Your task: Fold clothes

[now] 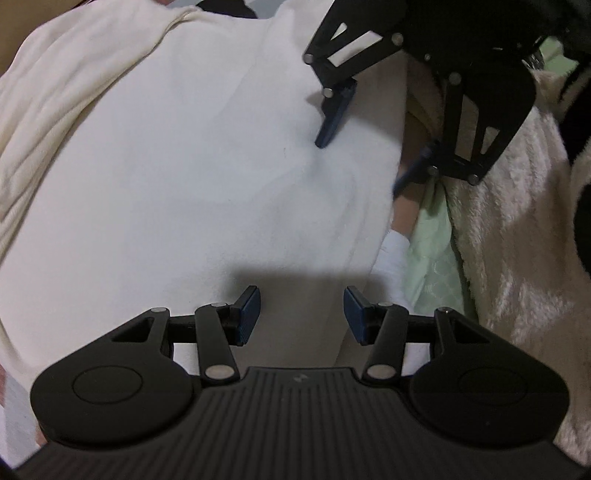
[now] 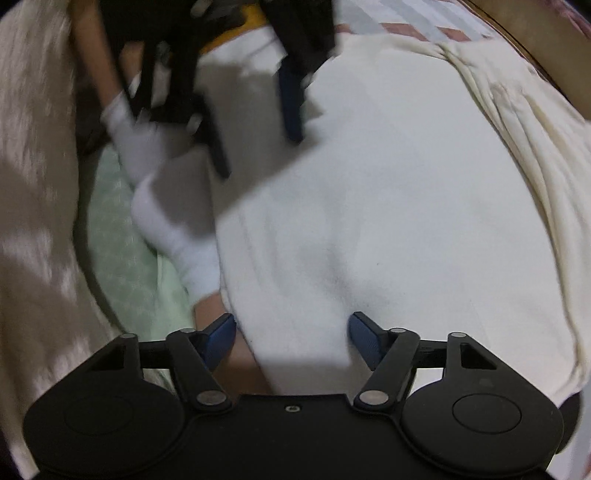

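Observation:
A white garment (image 1: 207,184) lies spread flat and fills both views (image 2: 388,206); its cream ribbed edge (image 1: 62,110) bunches along the far side. My left gripper (image 1: 302,314) is open and empty just above the cloth's near part. My right gripper (image 2: 291,338) is open, its jaws straddling the garment's near edge. In the left wrist view the right gripper (image 1: 360,162) hangs open over the cloth's right edge. In the right wrist view the left gripper (image 2: 258,147) shows blurred at the top.
A fluffy beige blanket (image 1: 517,240) lies beside the garment, with a pale green patterned cloth (image 1: 432,258) between them. A foot in a white sock (image 2: 173,229) rests by the garment's edge. A checked sheet (image 2: 424,26) shows at the far side.

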`<action>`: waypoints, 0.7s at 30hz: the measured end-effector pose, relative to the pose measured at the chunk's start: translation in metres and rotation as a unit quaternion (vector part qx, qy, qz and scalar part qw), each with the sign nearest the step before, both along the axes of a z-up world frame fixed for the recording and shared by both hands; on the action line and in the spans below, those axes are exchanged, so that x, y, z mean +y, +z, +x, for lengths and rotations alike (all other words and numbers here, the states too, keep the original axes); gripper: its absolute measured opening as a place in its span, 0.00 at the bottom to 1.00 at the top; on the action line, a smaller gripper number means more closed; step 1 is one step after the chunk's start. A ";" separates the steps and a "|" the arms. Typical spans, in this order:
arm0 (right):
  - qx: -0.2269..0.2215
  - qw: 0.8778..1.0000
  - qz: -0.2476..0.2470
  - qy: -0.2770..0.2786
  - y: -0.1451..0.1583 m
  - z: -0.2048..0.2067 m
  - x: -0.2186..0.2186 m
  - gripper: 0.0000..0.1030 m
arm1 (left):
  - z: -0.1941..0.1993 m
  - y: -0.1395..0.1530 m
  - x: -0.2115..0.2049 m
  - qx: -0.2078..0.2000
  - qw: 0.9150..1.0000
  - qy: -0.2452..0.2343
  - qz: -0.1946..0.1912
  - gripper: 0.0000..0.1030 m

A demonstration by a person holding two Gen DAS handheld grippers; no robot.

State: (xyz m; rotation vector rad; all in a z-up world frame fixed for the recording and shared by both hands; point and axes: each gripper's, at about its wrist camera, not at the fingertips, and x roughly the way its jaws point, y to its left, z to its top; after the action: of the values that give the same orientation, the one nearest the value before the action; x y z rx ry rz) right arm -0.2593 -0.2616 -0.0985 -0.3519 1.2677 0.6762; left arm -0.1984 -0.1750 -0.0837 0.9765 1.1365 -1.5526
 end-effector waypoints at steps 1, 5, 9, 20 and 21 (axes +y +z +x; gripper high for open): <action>0.001 1.000 0.008 -0.006 0.002 0.002 -0.003 0.43 | 0.002 -0.001 -0.001 0.004 1.000 0.003 0.002 0.48; 0.012 0.998 0.048 -0.039 0.010 0.006 -0.016 0.24 | 0.004 -0.001 -0.005 0.011 1.000 0.005 0.003 0.48; -0.007 0.994 0.075 -0.076 0.024 0.013 -0.031 0.19 | 0.007 0.007 -0.008 0.009 1.000 0.003 -0.014 0.48; -0.153 0.965 0.115 -0.180 0.076 0.067 -0.083 0.10 | 0.043 0.012 -0.030 -0.016 0.995 0.092 -0.036 0.48; -0.160 0.962 0.119 -0.188 0.078 0.074 -0.089 0.10 | 0.053 0.016 -0.036 -0.027 0.994 0.102 -0.033 0.15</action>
State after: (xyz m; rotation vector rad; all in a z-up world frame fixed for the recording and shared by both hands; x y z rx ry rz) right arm -0.1850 -0.3509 -0.0208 -0.0139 0.8969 0.4174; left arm -0.1453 -0.2106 -0.0679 0.8260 1.1046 -1.3822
